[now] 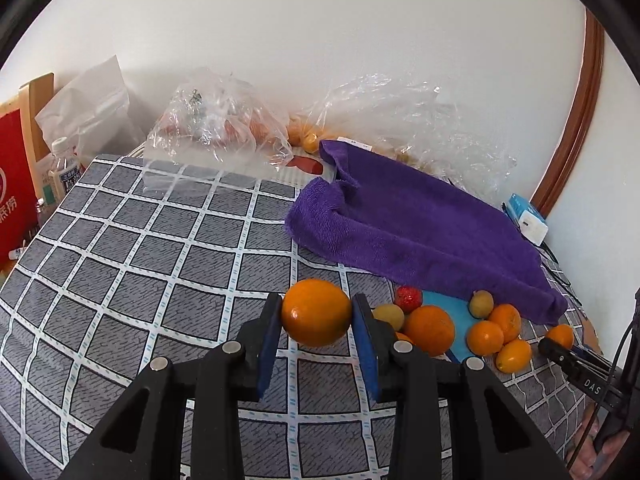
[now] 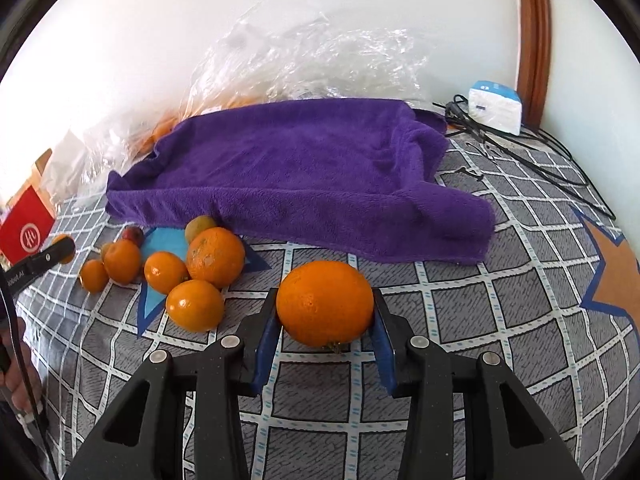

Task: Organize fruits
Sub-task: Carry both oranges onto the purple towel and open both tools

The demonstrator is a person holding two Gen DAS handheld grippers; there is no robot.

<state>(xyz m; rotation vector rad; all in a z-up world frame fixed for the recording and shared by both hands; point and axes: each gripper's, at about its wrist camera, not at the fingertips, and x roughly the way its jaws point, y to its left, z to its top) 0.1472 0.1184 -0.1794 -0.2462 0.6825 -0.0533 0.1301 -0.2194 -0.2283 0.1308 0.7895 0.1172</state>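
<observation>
My left gripper [image 1: 316,314] is shut on an orange [image 1: 316,312] and holds it above the checked grey cloth. My right gripper [image 2: 325,308] is shut on a larger orange [image 2: 325,303], also lifted. A pile of loose fruit lies by the purple towel's front edge: several oranges [image 2: 215,257], small yellow-green fruits [image 1: 481,304] and a red strawberry [image 1: 409,297]. The pile sits right of my left gripper and left of my right gripper. The right gripper's tip shows at the left wrist view's right edge [image 1: 554,350].
A purple towel [image 2: 304,172] covers the back right of the cloth. Clear plastic bags [image 1: 218,124] with fruit lie by the wall. A red box [image 1: 14,184] and a bottle [image 1: 64,168] stand at left. A white box [image 2: 496,106] and black cables [image 2: 532,152] lie at right.
</observation>
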